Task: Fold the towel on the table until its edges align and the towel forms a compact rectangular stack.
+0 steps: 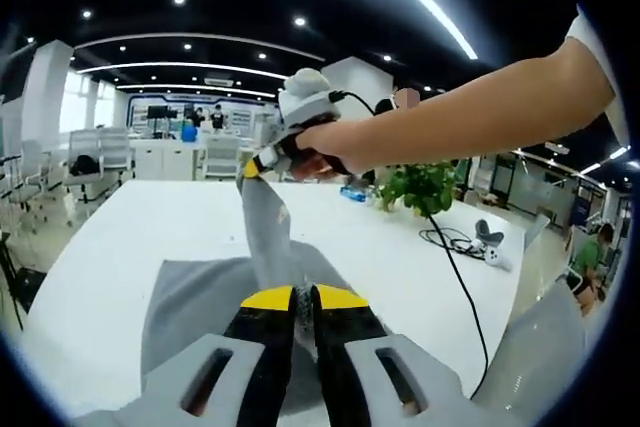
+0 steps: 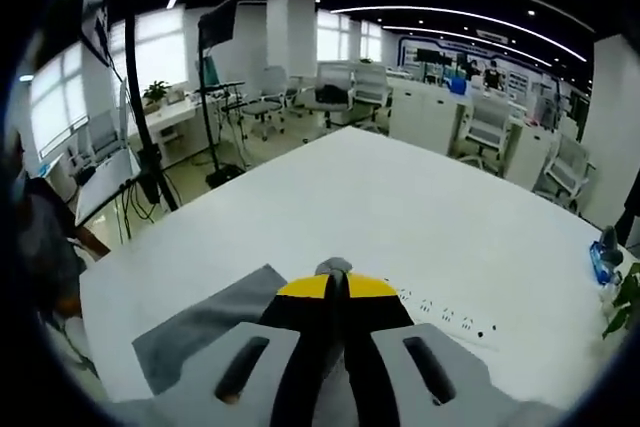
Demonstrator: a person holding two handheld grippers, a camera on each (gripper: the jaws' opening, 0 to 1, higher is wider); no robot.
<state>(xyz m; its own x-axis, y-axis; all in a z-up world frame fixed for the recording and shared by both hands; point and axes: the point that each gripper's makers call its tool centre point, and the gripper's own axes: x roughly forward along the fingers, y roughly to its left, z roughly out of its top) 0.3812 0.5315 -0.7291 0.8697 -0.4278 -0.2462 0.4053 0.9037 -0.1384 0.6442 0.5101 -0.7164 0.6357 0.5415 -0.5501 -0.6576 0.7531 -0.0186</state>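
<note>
Towel [image 1: 200,297], grey, lies partly on the white surface [image 1: 120,237] with one strip pulled up lengthwise between your left gripper [image 1: 302,299], clamped on its near end, and your right gripper [image 1: 255,169], clamped on its raised corner.

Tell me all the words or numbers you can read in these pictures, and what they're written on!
None can be read.
White table: a row of small dark marks near its edge, too small to tell whether they are letters.
Blue bottle: any label is too blurred to read.
Screens far back in the office: too small and blurred.
Grey towel and both grippers, left gripper, right gripper: no writing visible.
</note>
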